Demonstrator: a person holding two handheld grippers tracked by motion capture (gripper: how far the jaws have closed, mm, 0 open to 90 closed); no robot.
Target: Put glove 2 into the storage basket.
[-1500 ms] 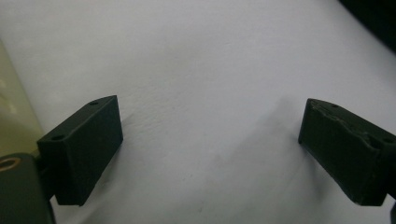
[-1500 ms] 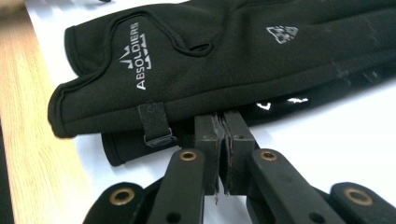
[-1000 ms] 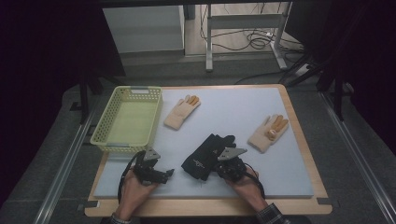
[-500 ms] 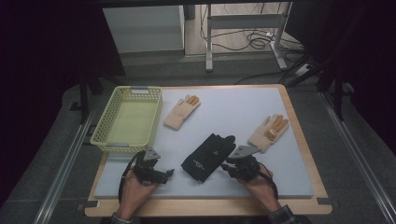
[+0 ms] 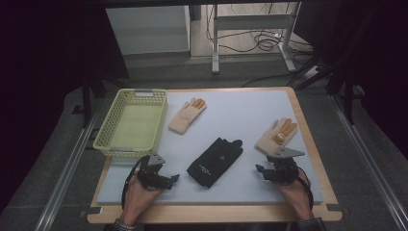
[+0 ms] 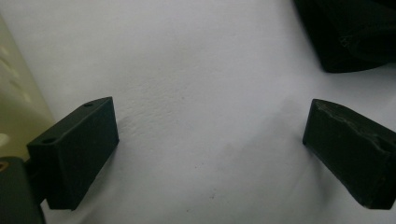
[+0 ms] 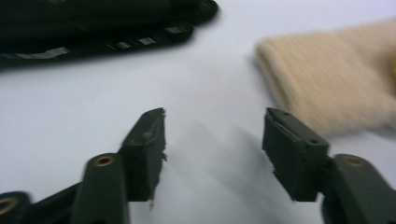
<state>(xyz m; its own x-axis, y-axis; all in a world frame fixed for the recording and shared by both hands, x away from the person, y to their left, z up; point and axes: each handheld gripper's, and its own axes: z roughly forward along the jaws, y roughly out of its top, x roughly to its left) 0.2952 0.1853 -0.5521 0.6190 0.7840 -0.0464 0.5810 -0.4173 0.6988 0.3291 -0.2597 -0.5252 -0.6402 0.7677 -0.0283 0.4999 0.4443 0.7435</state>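
A black glove (image 5: 215,161) lies flat on the white mat (image 5: 240,110), between my two grippers. My left gripper (image 5: 169,179) rests at the front left with its jaws wide open over bare mat (image 6: 210,144); the black glove (image 6: 355,32) lies beyond its right jaw. At the front right, my right gripper (image 5: 262,170) has just been opening its jaws and nothing sits between them (image 7: 215,140). Ahead of it lie the black glove (image 7: 93,28) to the left and a beige glove (image 7: 336,74) to the right. That beige glove (image 5: 276,136) sits just beyond the right gripper.
A yellow-green mesh basket (image 5: 130,122) stands at the mat's left side, close behind the left gripper, and its wall (image 6: 14,107) shows beside the left jaw. A second beige glove (image 5: 186,115) lies right of the basket. A wooden rim (image 5: 216,214) frames the mat.
The right hand has slid rightward away from the black glove, letting it go; the glove now lies flat alone. The right jaws went from shut to open. The left hand has not moved.
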